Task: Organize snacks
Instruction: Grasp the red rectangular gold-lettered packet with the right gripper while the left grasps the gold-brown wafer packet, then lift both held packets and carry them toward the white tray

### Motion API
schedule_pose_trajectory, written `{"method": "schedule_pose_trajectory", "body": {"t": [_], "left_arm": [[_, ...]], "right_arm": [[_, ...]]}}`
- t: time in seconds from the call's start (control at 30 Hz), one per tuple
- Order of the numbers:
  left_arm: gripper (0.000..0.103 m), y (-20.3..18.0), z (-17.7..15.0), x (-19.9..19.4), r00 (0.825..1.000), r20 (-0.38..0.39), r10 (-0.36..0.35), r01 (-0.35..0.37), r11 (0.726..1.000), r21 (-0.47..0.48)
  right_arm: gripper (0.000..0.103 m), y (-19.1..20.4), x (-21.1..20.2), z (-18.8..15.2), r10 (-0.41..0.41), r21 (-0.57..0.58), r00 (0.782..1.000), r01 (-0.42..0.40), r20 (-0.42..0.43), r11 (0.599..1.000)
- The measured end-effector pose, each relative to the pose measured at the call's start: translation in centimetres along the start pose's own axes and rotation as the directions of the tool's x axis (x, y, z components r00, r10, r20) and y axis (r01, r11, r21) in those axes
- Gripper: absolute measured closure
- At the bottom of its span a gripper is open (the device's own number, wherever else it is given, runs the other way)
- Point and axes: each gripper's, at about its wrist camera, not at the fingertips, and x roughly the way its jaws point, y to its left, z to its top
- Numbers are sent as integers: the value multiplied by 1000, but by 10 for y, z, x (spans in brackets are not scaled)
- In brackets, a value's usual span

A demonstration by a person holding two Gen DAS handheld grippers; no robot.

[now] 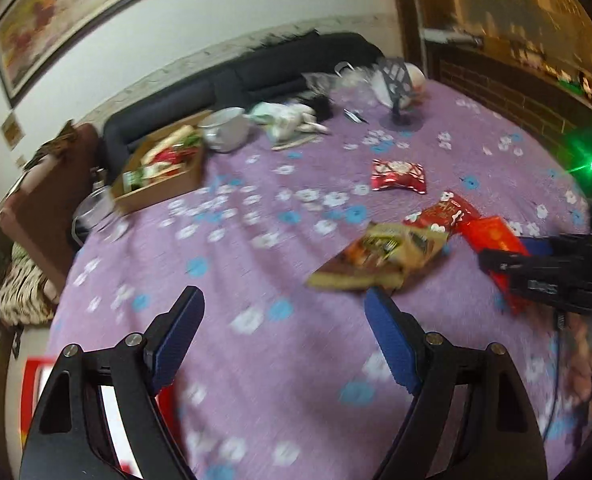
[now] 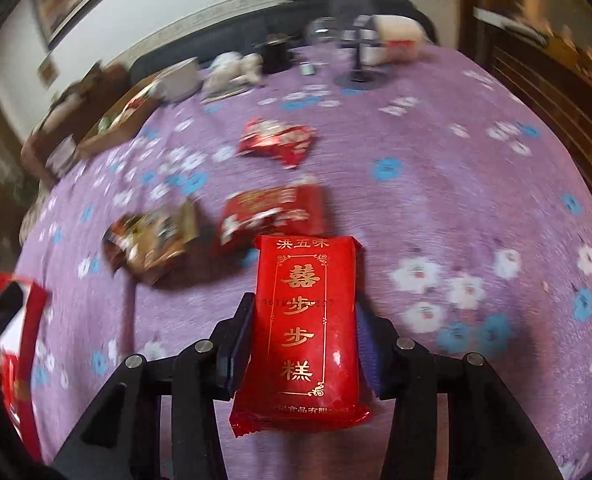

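My right gripper (image 2: 304, 312) is shut on a red cake packet with gold characters (image 2: 306, 320) and holds it above the purple flowered tablecloth (image 2: 436, 200). The packet also shows in the left wrist view (image 1: 492, 236), held by the right gripper (image 1: 508, 268). My left gripper (image 1: 284, 308) is open and empty over the cloth. Loose snacks lie on the cloth: a brown packet (image 1: 380, 256) (image 2: 156, 240), a red packet (image 1: 442, 212) (image 2: 272, 212) and a small red-and-white packet (image 1: 398, 176) (image 2: 276, 140). A cardboard box (image 1: 164, 168) (image 2: 112, 124) with snacks stands at the far left.
A white pot (image 1: 226, 128), a white cloth bundle (image 1: 292, 120), a dark stand (image 1: 398, 88) and plastic bags line the table's far edge. A dark sofa (image 1: 256, 76) stands behind. A red-and-white box (image 2: 20, 320) sits at the near left edge.
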Motion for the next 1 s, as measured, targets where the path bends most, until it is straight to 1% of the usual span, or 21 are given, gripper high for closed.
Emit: {"method": "schedule_pose_trajectory", "body": {"t": [0.03, 0.1, 0.13, 0.23, 0.27, 0.33, 0.4, 0.47, 0.57, 0.6, 0.63, 0.67, 0.7, 0.73, 0.77, 0.8, 0.87, 0.9, 1.0], "left_arm": [[20, -8, 6, 11, 1000, -17, -15, 15, 999, 30], [20, -19, 14, 27, 999, -40, -18, 21, 998, 64], [20, -23, 18, 34, 999, -44, -18, 21, 997, 76], [20, -30, 24, 42, 996, -52, -77, 82, 990, 112], [20, -36, 27, 45, 994, -58, -97, 104, 984, 148], [20, -45, 29, 49, 993, -58, -106, 115, 973, 201], [17, -53, 29, 52, 991, -61, -122, 134, 956, 259], [16, -57, 30, 59, 986, -90, -142, 161, 949, 271], [16, -63, 26, 70, 970, -150, -191, 225, 939, 259], [16, -66, 21, 73, 970, -155, -188, 224, 936, 270], [19, -69, 18, 75, 971, -156, -180, 218, 935, 278], [31, -68, 16, 74, 969, -143, -203, 234, 938, 255], [35, -67, 16, 74, 961, -152, -233, 263, 938, 225], [50, -64, 16, 74, 948, -161, -274, 302, 936, 183], [55, -62, 15, 74, 944, -162, -286, 311, 938, 156], [58, -62, 14, 73, 943, -161, -292, 315, 939, 138], [61, -64, 9, 67, 950, -137, -282, 300, 944, 136], [61, -64, 7, 64, 950, -127, -285, 300, 945, 129], [62, -58, -3, 48, 946, -97, -309, 315, 947, 57]], "right_arm": [[55, -9, 0, 2, 12, 40, 1000, -12, 3, 999], [55, -15, 0, 5, 14, 66, 1000, -14, 7, 998], [55, -15, 1, 5, 11, 65, 1000, -12, 8, 998], [55, -12, 1, 6, -6, 51, 1000, 5, 9, 999], [55, -11, 2, 6, -12, 48, 1000, 11, 10, 999], [55, -10, 2, 7, -20, 43, 1000, 20, 11, 999], [55, -11, 2, 7, -19, 50, 1000, 18, 11, 999], [55, -11, 2, 7, -18, 54, 1000, 17, 12, 998], [54, -10, 3, 7, -26, 49, 1000, 26, 16, 998], [54, -9, 3, 7, -31, 44, 999, 31, 18, 999], [54, -8, 3, 7, -35, 40, 999, 34, 19, 999], [54, -8, 4, 7, -38, 36, 999, 38, 21, 999], [54, -8, 4, 7, -42, 33, 999, 41, 21, 999], [54, -7, 4, 7, -45, 29, 999, 45, 23, 999], [54, -6, 4, 7, -48, 25, 999, 48, 24, 999], [54, -6, 4, 6, -50, 23, 998, 50, 24, 998], [54, -6, 4, 6, -53, 18, 998, 53, 26, 998], [54, -6, 4, 6, -55, 16, 998, 54, 26, 998], [55, -3, 5, 6, -68, -5, 997, 69, 27, 998]]}}
